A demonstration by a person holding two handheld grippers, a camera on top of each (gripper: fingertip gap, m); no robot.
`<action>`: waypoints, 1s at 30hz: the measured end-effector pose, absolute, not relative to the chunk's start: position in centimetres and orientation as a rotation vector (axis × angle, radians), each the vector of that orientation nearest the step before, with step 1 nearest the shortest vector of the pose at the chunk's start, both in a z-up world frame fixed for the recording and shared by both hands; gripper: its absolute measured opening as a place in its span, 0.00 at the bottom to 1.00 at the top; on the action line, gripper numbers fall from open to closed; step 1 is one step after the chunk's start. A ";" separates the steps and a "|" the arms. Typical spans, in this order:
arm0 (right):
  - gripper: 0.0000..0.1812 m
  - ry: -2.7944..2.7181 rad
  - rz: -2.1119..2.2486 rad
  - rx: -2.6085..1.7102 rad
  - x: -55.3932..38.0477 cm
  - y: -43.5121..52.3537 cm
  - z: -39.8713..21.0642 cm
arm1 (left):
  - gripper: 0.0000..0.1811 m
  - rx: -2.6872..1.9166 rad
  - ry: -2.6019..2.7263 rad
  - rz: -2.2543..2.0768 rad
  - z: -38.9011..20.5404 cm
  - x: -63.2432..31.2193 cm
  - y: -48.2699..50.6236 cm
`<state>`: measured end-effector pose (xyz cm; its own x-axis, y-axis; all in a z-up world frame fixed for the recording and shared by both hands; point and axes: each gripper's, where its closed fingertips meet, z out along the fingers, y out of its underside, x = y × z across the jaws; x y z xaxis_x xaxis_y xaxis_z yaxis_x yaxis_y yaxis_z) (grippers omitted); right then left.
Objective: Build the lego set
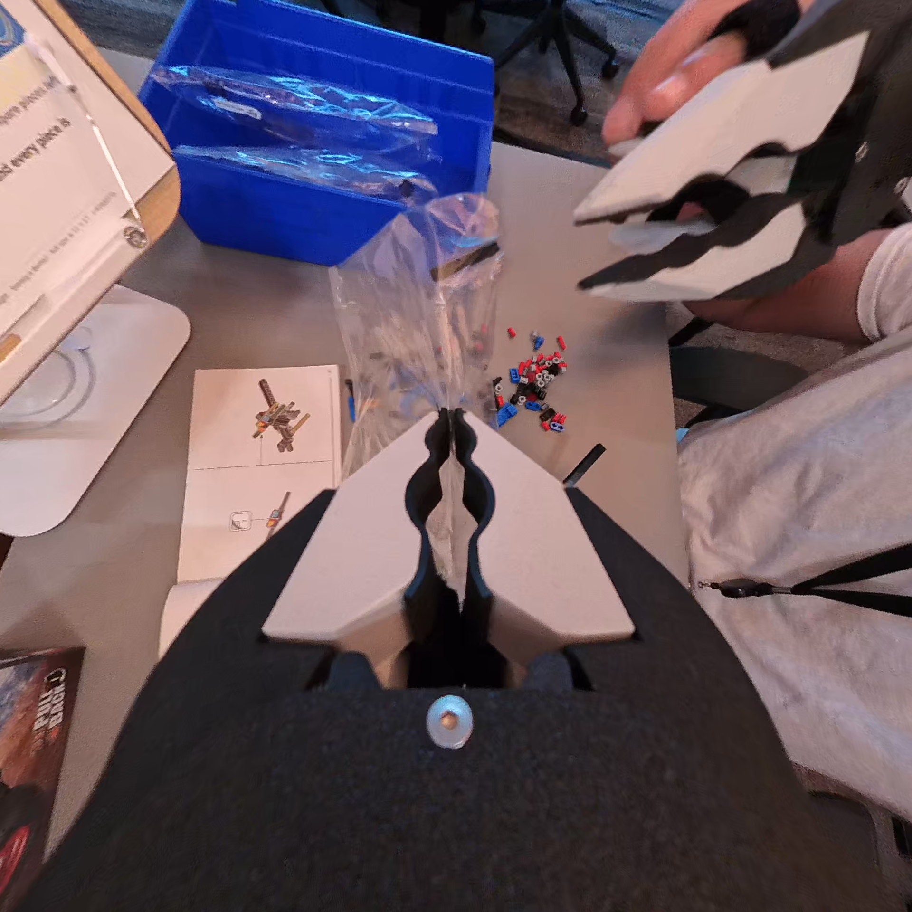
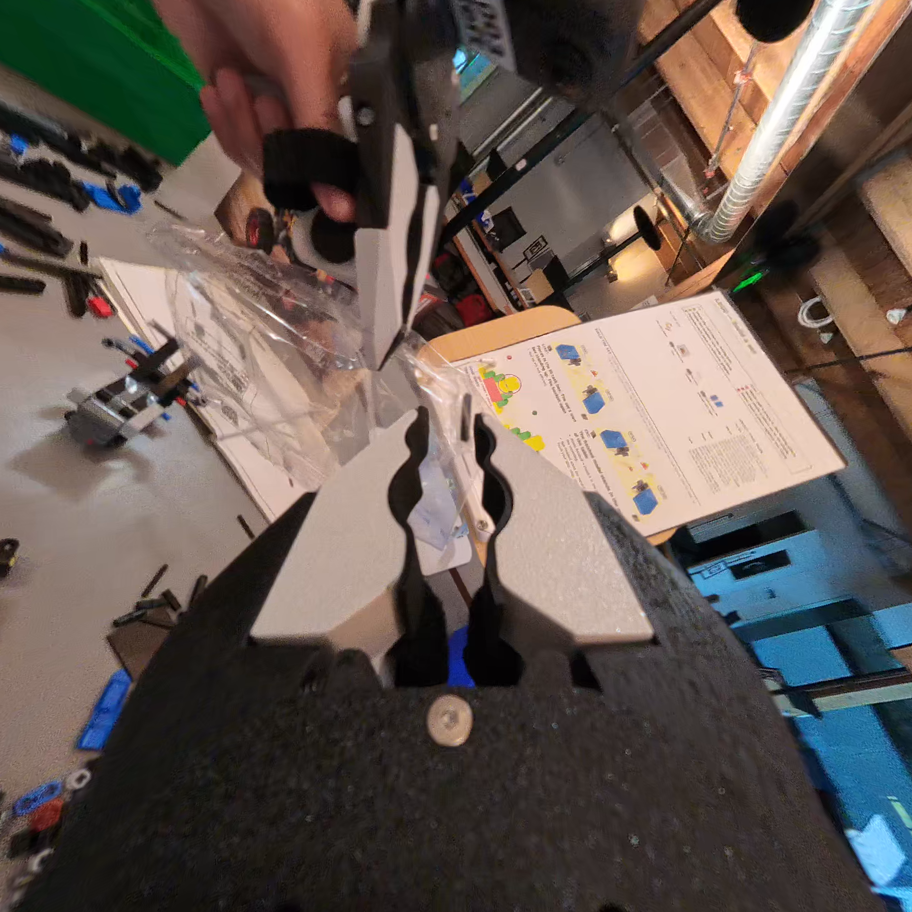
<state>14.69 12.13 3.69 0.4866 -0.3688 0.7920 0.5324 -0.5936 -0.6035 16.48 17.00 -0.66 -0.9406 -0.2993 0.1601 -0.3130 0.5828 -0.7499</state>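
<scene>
lego pieces (image 1: 535, 382) lie loose; left tool (image 1: 450, 412) pinches clear bag (image 1: 419, 316), right tool (image 2: 446, 419) gapes empty.

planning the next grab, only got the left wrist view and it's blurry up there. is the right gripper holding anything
observer: no, the right gripper is open, its tips close by the clear plastic bag that the left gripper pinches
operator: any model started
observer: yes, a partly built grey and black lego model stands left of the bag
operator: more parts around
observer: long black lego beams lie beyond it, near a green container
</scene>
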 end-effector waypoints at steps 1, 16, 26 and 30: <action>0.10 -0.158 -1.259 -1.868 14.8 12.5 3.2 | 0.00 0.532 -2.777 1.316 -0.7 16.3 16.8; 0.04 -0.199 -1.326 -2.025 16.8 12.3 1.4 | 0.00 0.451 -2.858 1.261 -0.7 15.0 16.5; 0.09 -0.246 -1.452 -2.065 17.4 11.6 1.1 | 0.00 0.402 -2.886 1.227 -1.0 14.4 16.1; 0.01 -0.304 -1.541 -2.059 17.7 11.7 1.0 | 0.00 0.395 -2.901 1.204 -1.2 14.2 16.2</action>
